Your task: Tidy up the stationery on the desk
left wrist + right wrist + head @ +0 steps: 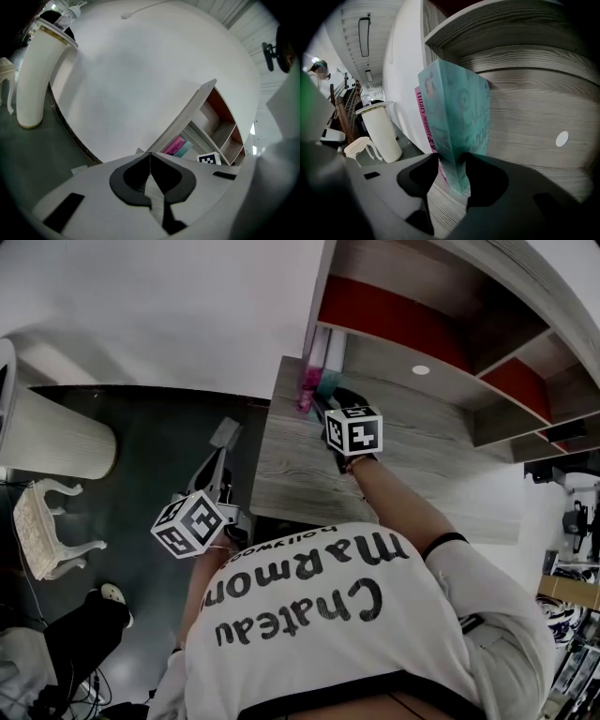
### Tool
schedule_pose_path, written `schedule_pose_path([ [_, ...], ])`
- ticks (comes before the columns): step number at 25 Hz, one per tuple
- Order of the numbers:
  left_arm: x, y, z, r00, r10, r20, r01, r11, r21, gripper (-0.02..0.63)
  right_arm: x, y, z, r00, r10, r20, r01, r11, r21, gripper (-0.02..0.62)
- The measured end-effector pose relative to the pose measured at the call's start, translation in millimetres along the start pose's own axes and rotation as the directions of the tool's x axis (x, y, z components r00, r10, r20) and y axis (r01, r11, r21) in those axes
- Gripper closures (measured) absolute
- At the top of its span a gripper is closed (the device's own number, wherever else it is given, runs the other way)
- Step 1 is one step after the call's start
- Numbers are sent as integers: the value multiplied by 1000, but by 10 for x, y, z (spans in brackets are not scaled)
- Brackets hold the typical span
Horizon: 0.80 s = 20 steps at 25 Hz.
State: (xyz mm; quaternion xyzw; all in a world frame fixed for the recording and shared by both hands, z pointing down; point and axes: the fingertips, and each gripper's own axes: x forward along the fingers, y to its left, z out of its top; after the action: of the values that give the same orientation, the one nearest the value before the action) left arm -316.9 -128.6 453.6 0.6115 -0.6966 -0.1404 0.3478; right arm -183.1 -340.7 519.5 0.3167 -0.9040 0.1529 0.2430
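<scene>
Counts: two books, two grippers, one bin, one stool

- Books: a teal book [457, 122] and a pink book [423, 117], both upright and touching side by side. In the head view they stand at the counter's 11 o'clock corner, against the side wall of the shelf unit [441, 371]. From the right gripper view the pink one is at 9 o'clock of the teal one
- Right gripper [452, 171]: clamped on the lower edge of the teal book, both pads against its covers and the jaws held fairly wide by the book's thickness. The book's bottom corner is on or just above the counter; I cannot tell which
- Left gripper [150, 157]: jaw tips meet, with nothing between them. In the head view it hangs off the counter's edge at about 8 o'clock, over the floor and well apart from the books
- Counter [422, 474]: pale grey wood grain, with no other stationery in view on it
- Shelf unit: same grey wood, open compartments with red back panels. One small white round disc [562, 138] is on the board behind the books
- Room: white wall [169, 315] at 11 o'clock and dark floor [150, 456] at 9 o'clock. A tall white ribbed bin [52, 432] stands on the floor, with a white stool [47, 526] near it at 6 o'clock
</scene>
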Motion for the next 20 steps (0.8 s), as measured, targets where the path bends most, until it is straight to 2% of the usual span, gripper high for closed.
schedule_pose_path([
  [4, 43, -34, 4, 999, -39, -22, 39, 999, 24, 589, -5, 13, -9, 1000, -6, 13, 6, 1000, 15, 391],
  [6, 35, -58, 8, 998, -58, -32, 59, 998, 36, 589, -11, 67, -46, 1000, 3, 4, -3, 1000, 13, 360],
  [9, 22, -97, 29, 995, -86, -43, 89, 994, 58, 589, -47, 191, -197, 1000, 6, -30, -6, 1000, -2, 315],
  [13, 65, -175, 35, 990, -130, -62, 135, 987, 85, 589, -193, 322, -469, 997, 5, -83, -1, 999, 53, 307],
  [16, 120, -278, -26, 984, -159, -86, 167, 981, 96, 589, -407, 377, -523, 997, 6, -71, 1, 995, 98, 346],
  [20, 172, -569, -141, 969, -215, -123, 230, 965, 126, 589, -775, 281, -393, 1000, -10, 16, 7, 979, 203, 417],
])
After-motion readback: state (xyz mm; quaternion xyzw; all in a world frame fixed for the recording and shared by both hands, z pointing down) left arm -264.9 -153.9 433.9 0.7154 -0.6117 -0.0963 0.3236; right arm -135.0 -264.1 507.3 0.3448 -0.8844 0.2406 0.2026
